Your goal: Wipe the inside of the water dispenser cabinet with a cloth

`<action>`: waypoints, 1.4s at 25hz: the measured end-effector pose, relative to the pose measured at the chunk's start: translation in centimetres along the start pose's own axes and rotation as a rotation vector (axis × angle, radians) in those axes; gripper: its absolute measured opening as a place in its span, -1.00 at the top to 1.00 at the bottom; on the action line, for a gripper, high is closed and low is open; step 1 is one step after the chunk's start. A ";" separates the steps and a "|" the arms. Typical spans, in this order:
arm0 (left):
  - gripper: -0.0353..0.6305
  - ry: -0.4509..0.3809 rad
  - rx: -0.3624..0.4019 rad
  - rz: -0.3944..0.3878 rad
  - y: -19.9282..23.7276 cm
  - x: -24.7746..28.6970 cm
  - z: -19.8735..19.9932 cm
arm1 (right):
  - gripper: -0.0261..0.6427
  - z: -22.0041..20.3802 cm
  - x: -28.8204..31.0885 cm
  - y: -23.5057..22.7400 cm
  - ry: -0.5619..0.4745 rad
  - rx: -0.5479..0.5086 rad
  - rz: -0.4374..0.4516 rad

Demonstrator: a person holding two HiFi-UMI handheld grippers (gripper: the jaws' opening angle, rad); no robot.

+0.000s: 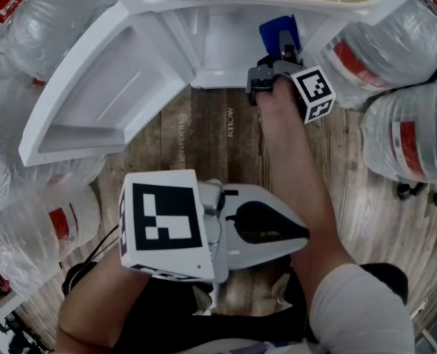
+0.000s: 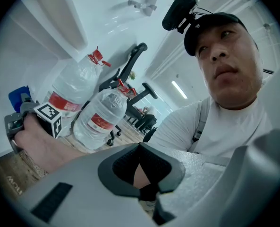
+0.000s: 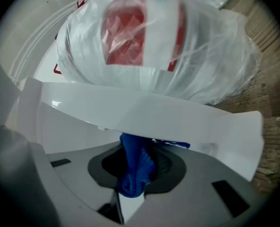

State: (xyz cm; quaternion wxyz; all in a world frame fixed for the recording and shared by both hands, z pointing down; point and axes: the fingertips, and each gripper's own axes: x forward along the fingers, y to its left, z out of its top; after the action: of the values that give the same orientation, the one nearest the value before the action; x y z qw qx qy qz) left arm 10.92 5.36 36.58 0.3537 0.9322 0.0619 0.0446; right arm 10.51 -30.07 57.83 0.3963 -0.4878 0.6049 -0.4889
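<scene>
The white dispenser cabinet (image 1: 222, 46) stands open at the top of the head view, its door (image 1: 104, 87) swung out to the left. My right gripper (image 1: 281, 50) reaches into the cabinet's right side, shut on a blue cloth (image 1: 278, 32). In the right gripper view the cloth (image 3: 135, 167) is bunched between the jaws of the right gripper (image 3: 136, 150) and pressed against a white cabinet panel (image 3: 154, 115). My left gripper (image 1: 295, 231) is held low near my body, away from the cabinet. Seen in its own view, the left gripper (image 2: 140, 150) is shut and holds nothing.
Large water bottles crowd both sides of the cabinet: two at the right (image 1: 406, 135) (image 1: 376, 50) and others wrapped in plastic at the left (image 1: 49, 223). One wrapped bottle (image 3: 154, 41) lies just beyond the panel. Wooden floor (image 1: 211, 135) lies in front of the cabinet.
</scene>
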 end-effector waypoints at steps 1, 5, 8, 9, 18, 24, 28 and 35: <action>0.88 0.001 -0.001 -0.002 0.0 0.1 0.0 | 0.68 0.0 -0.6 -0.2 0.003 0.000 -0.005; 0.88 -0.002 -0.001 -0.015 0.0 0.4 0.0 | 0.68 0.0 -2.8 -1.0 0.021 -0.006 -0.017; 0.88 0.004 -0.007 -0.020 0.1 0.5 -0.2 | 0.68 0.0 -4.7 -1.5 0.031 -0.026 -0.034; 0.88 0.008 -0.010 -0.020 0.2 0.6 -0.3 | 0.68 0.0 -5.2 -1.8 0.036 -0.035 -0.044; 0.88 0.018 -0.007 -0.018 0.8 1.5 -0.2 | 0.68 -2.8 -0.7 -1.4 0.081 0.021 -0.006; 0.88 0.006 -0.006 0.006 0.4 0.7 0.0 | 0.68 -3.3 3.9 -4.0 0.037 0.110 -0.084; 0.88 -0.003 -0.013 0.011 0.2 0.3 -0.1 | 0.68 -2.5 4.1 -5.1 -0.010 0.173 -0.116; 0.88 -0.003 -0.014 -0.006 -0.2 0.3 0.1 | 0.68 -1.8 2.5 -6.0 -0.044 0.241 -0.146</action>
State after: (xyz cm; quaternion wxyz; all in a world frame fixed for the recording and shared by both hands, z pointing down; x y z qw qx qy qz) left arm 11.25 5.50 36.45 0.3602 0.9297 0.0636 0.0425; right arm 9.45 -32.44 64.07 0.4286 -0.4899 0.4959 -0.5748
